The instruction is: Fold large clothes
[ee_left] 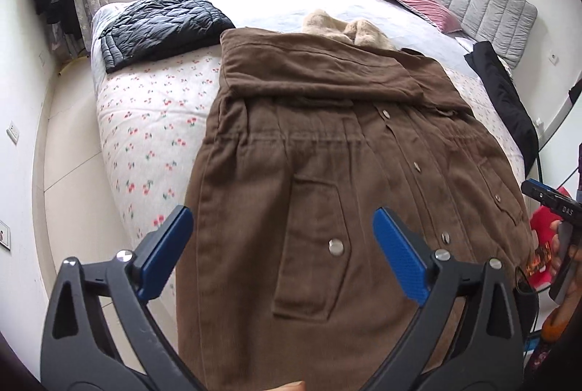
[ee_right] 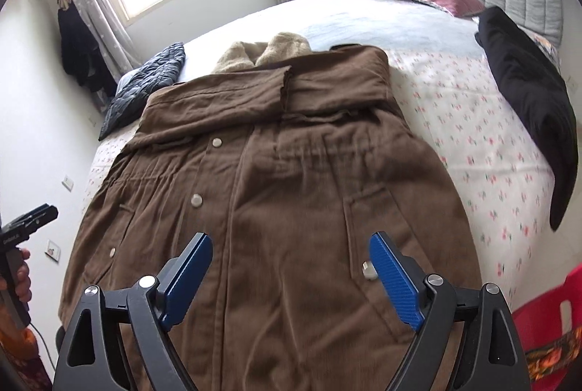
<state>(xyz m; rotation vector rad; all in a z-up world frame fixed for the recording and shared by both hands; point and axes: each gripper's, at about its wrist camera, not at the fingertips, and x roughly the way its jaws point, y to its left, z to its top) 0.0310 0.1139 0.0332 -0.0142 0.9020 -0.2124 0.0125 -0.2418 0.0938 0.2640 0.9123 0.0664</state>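
Brown coat [ee_left: 327,143] lies lengthwise, collar toward window; both grippers [ee_left: 283,245] [ee_right: 291,271] released.

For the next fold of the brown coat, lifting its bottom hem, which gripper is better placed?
Neither clearly; probably both together. The left gripper hangs open above the brown coat near its left edge, the right gripper open above its right half. Neither touches it.

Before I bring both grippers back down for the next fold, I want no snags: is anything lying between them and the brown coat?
Nothing visible does. The left gripper and right gripper hang open directly above the brown corduroy coat, with only air between. The folded navy quilted jacket lies apart, off to the coat's side.
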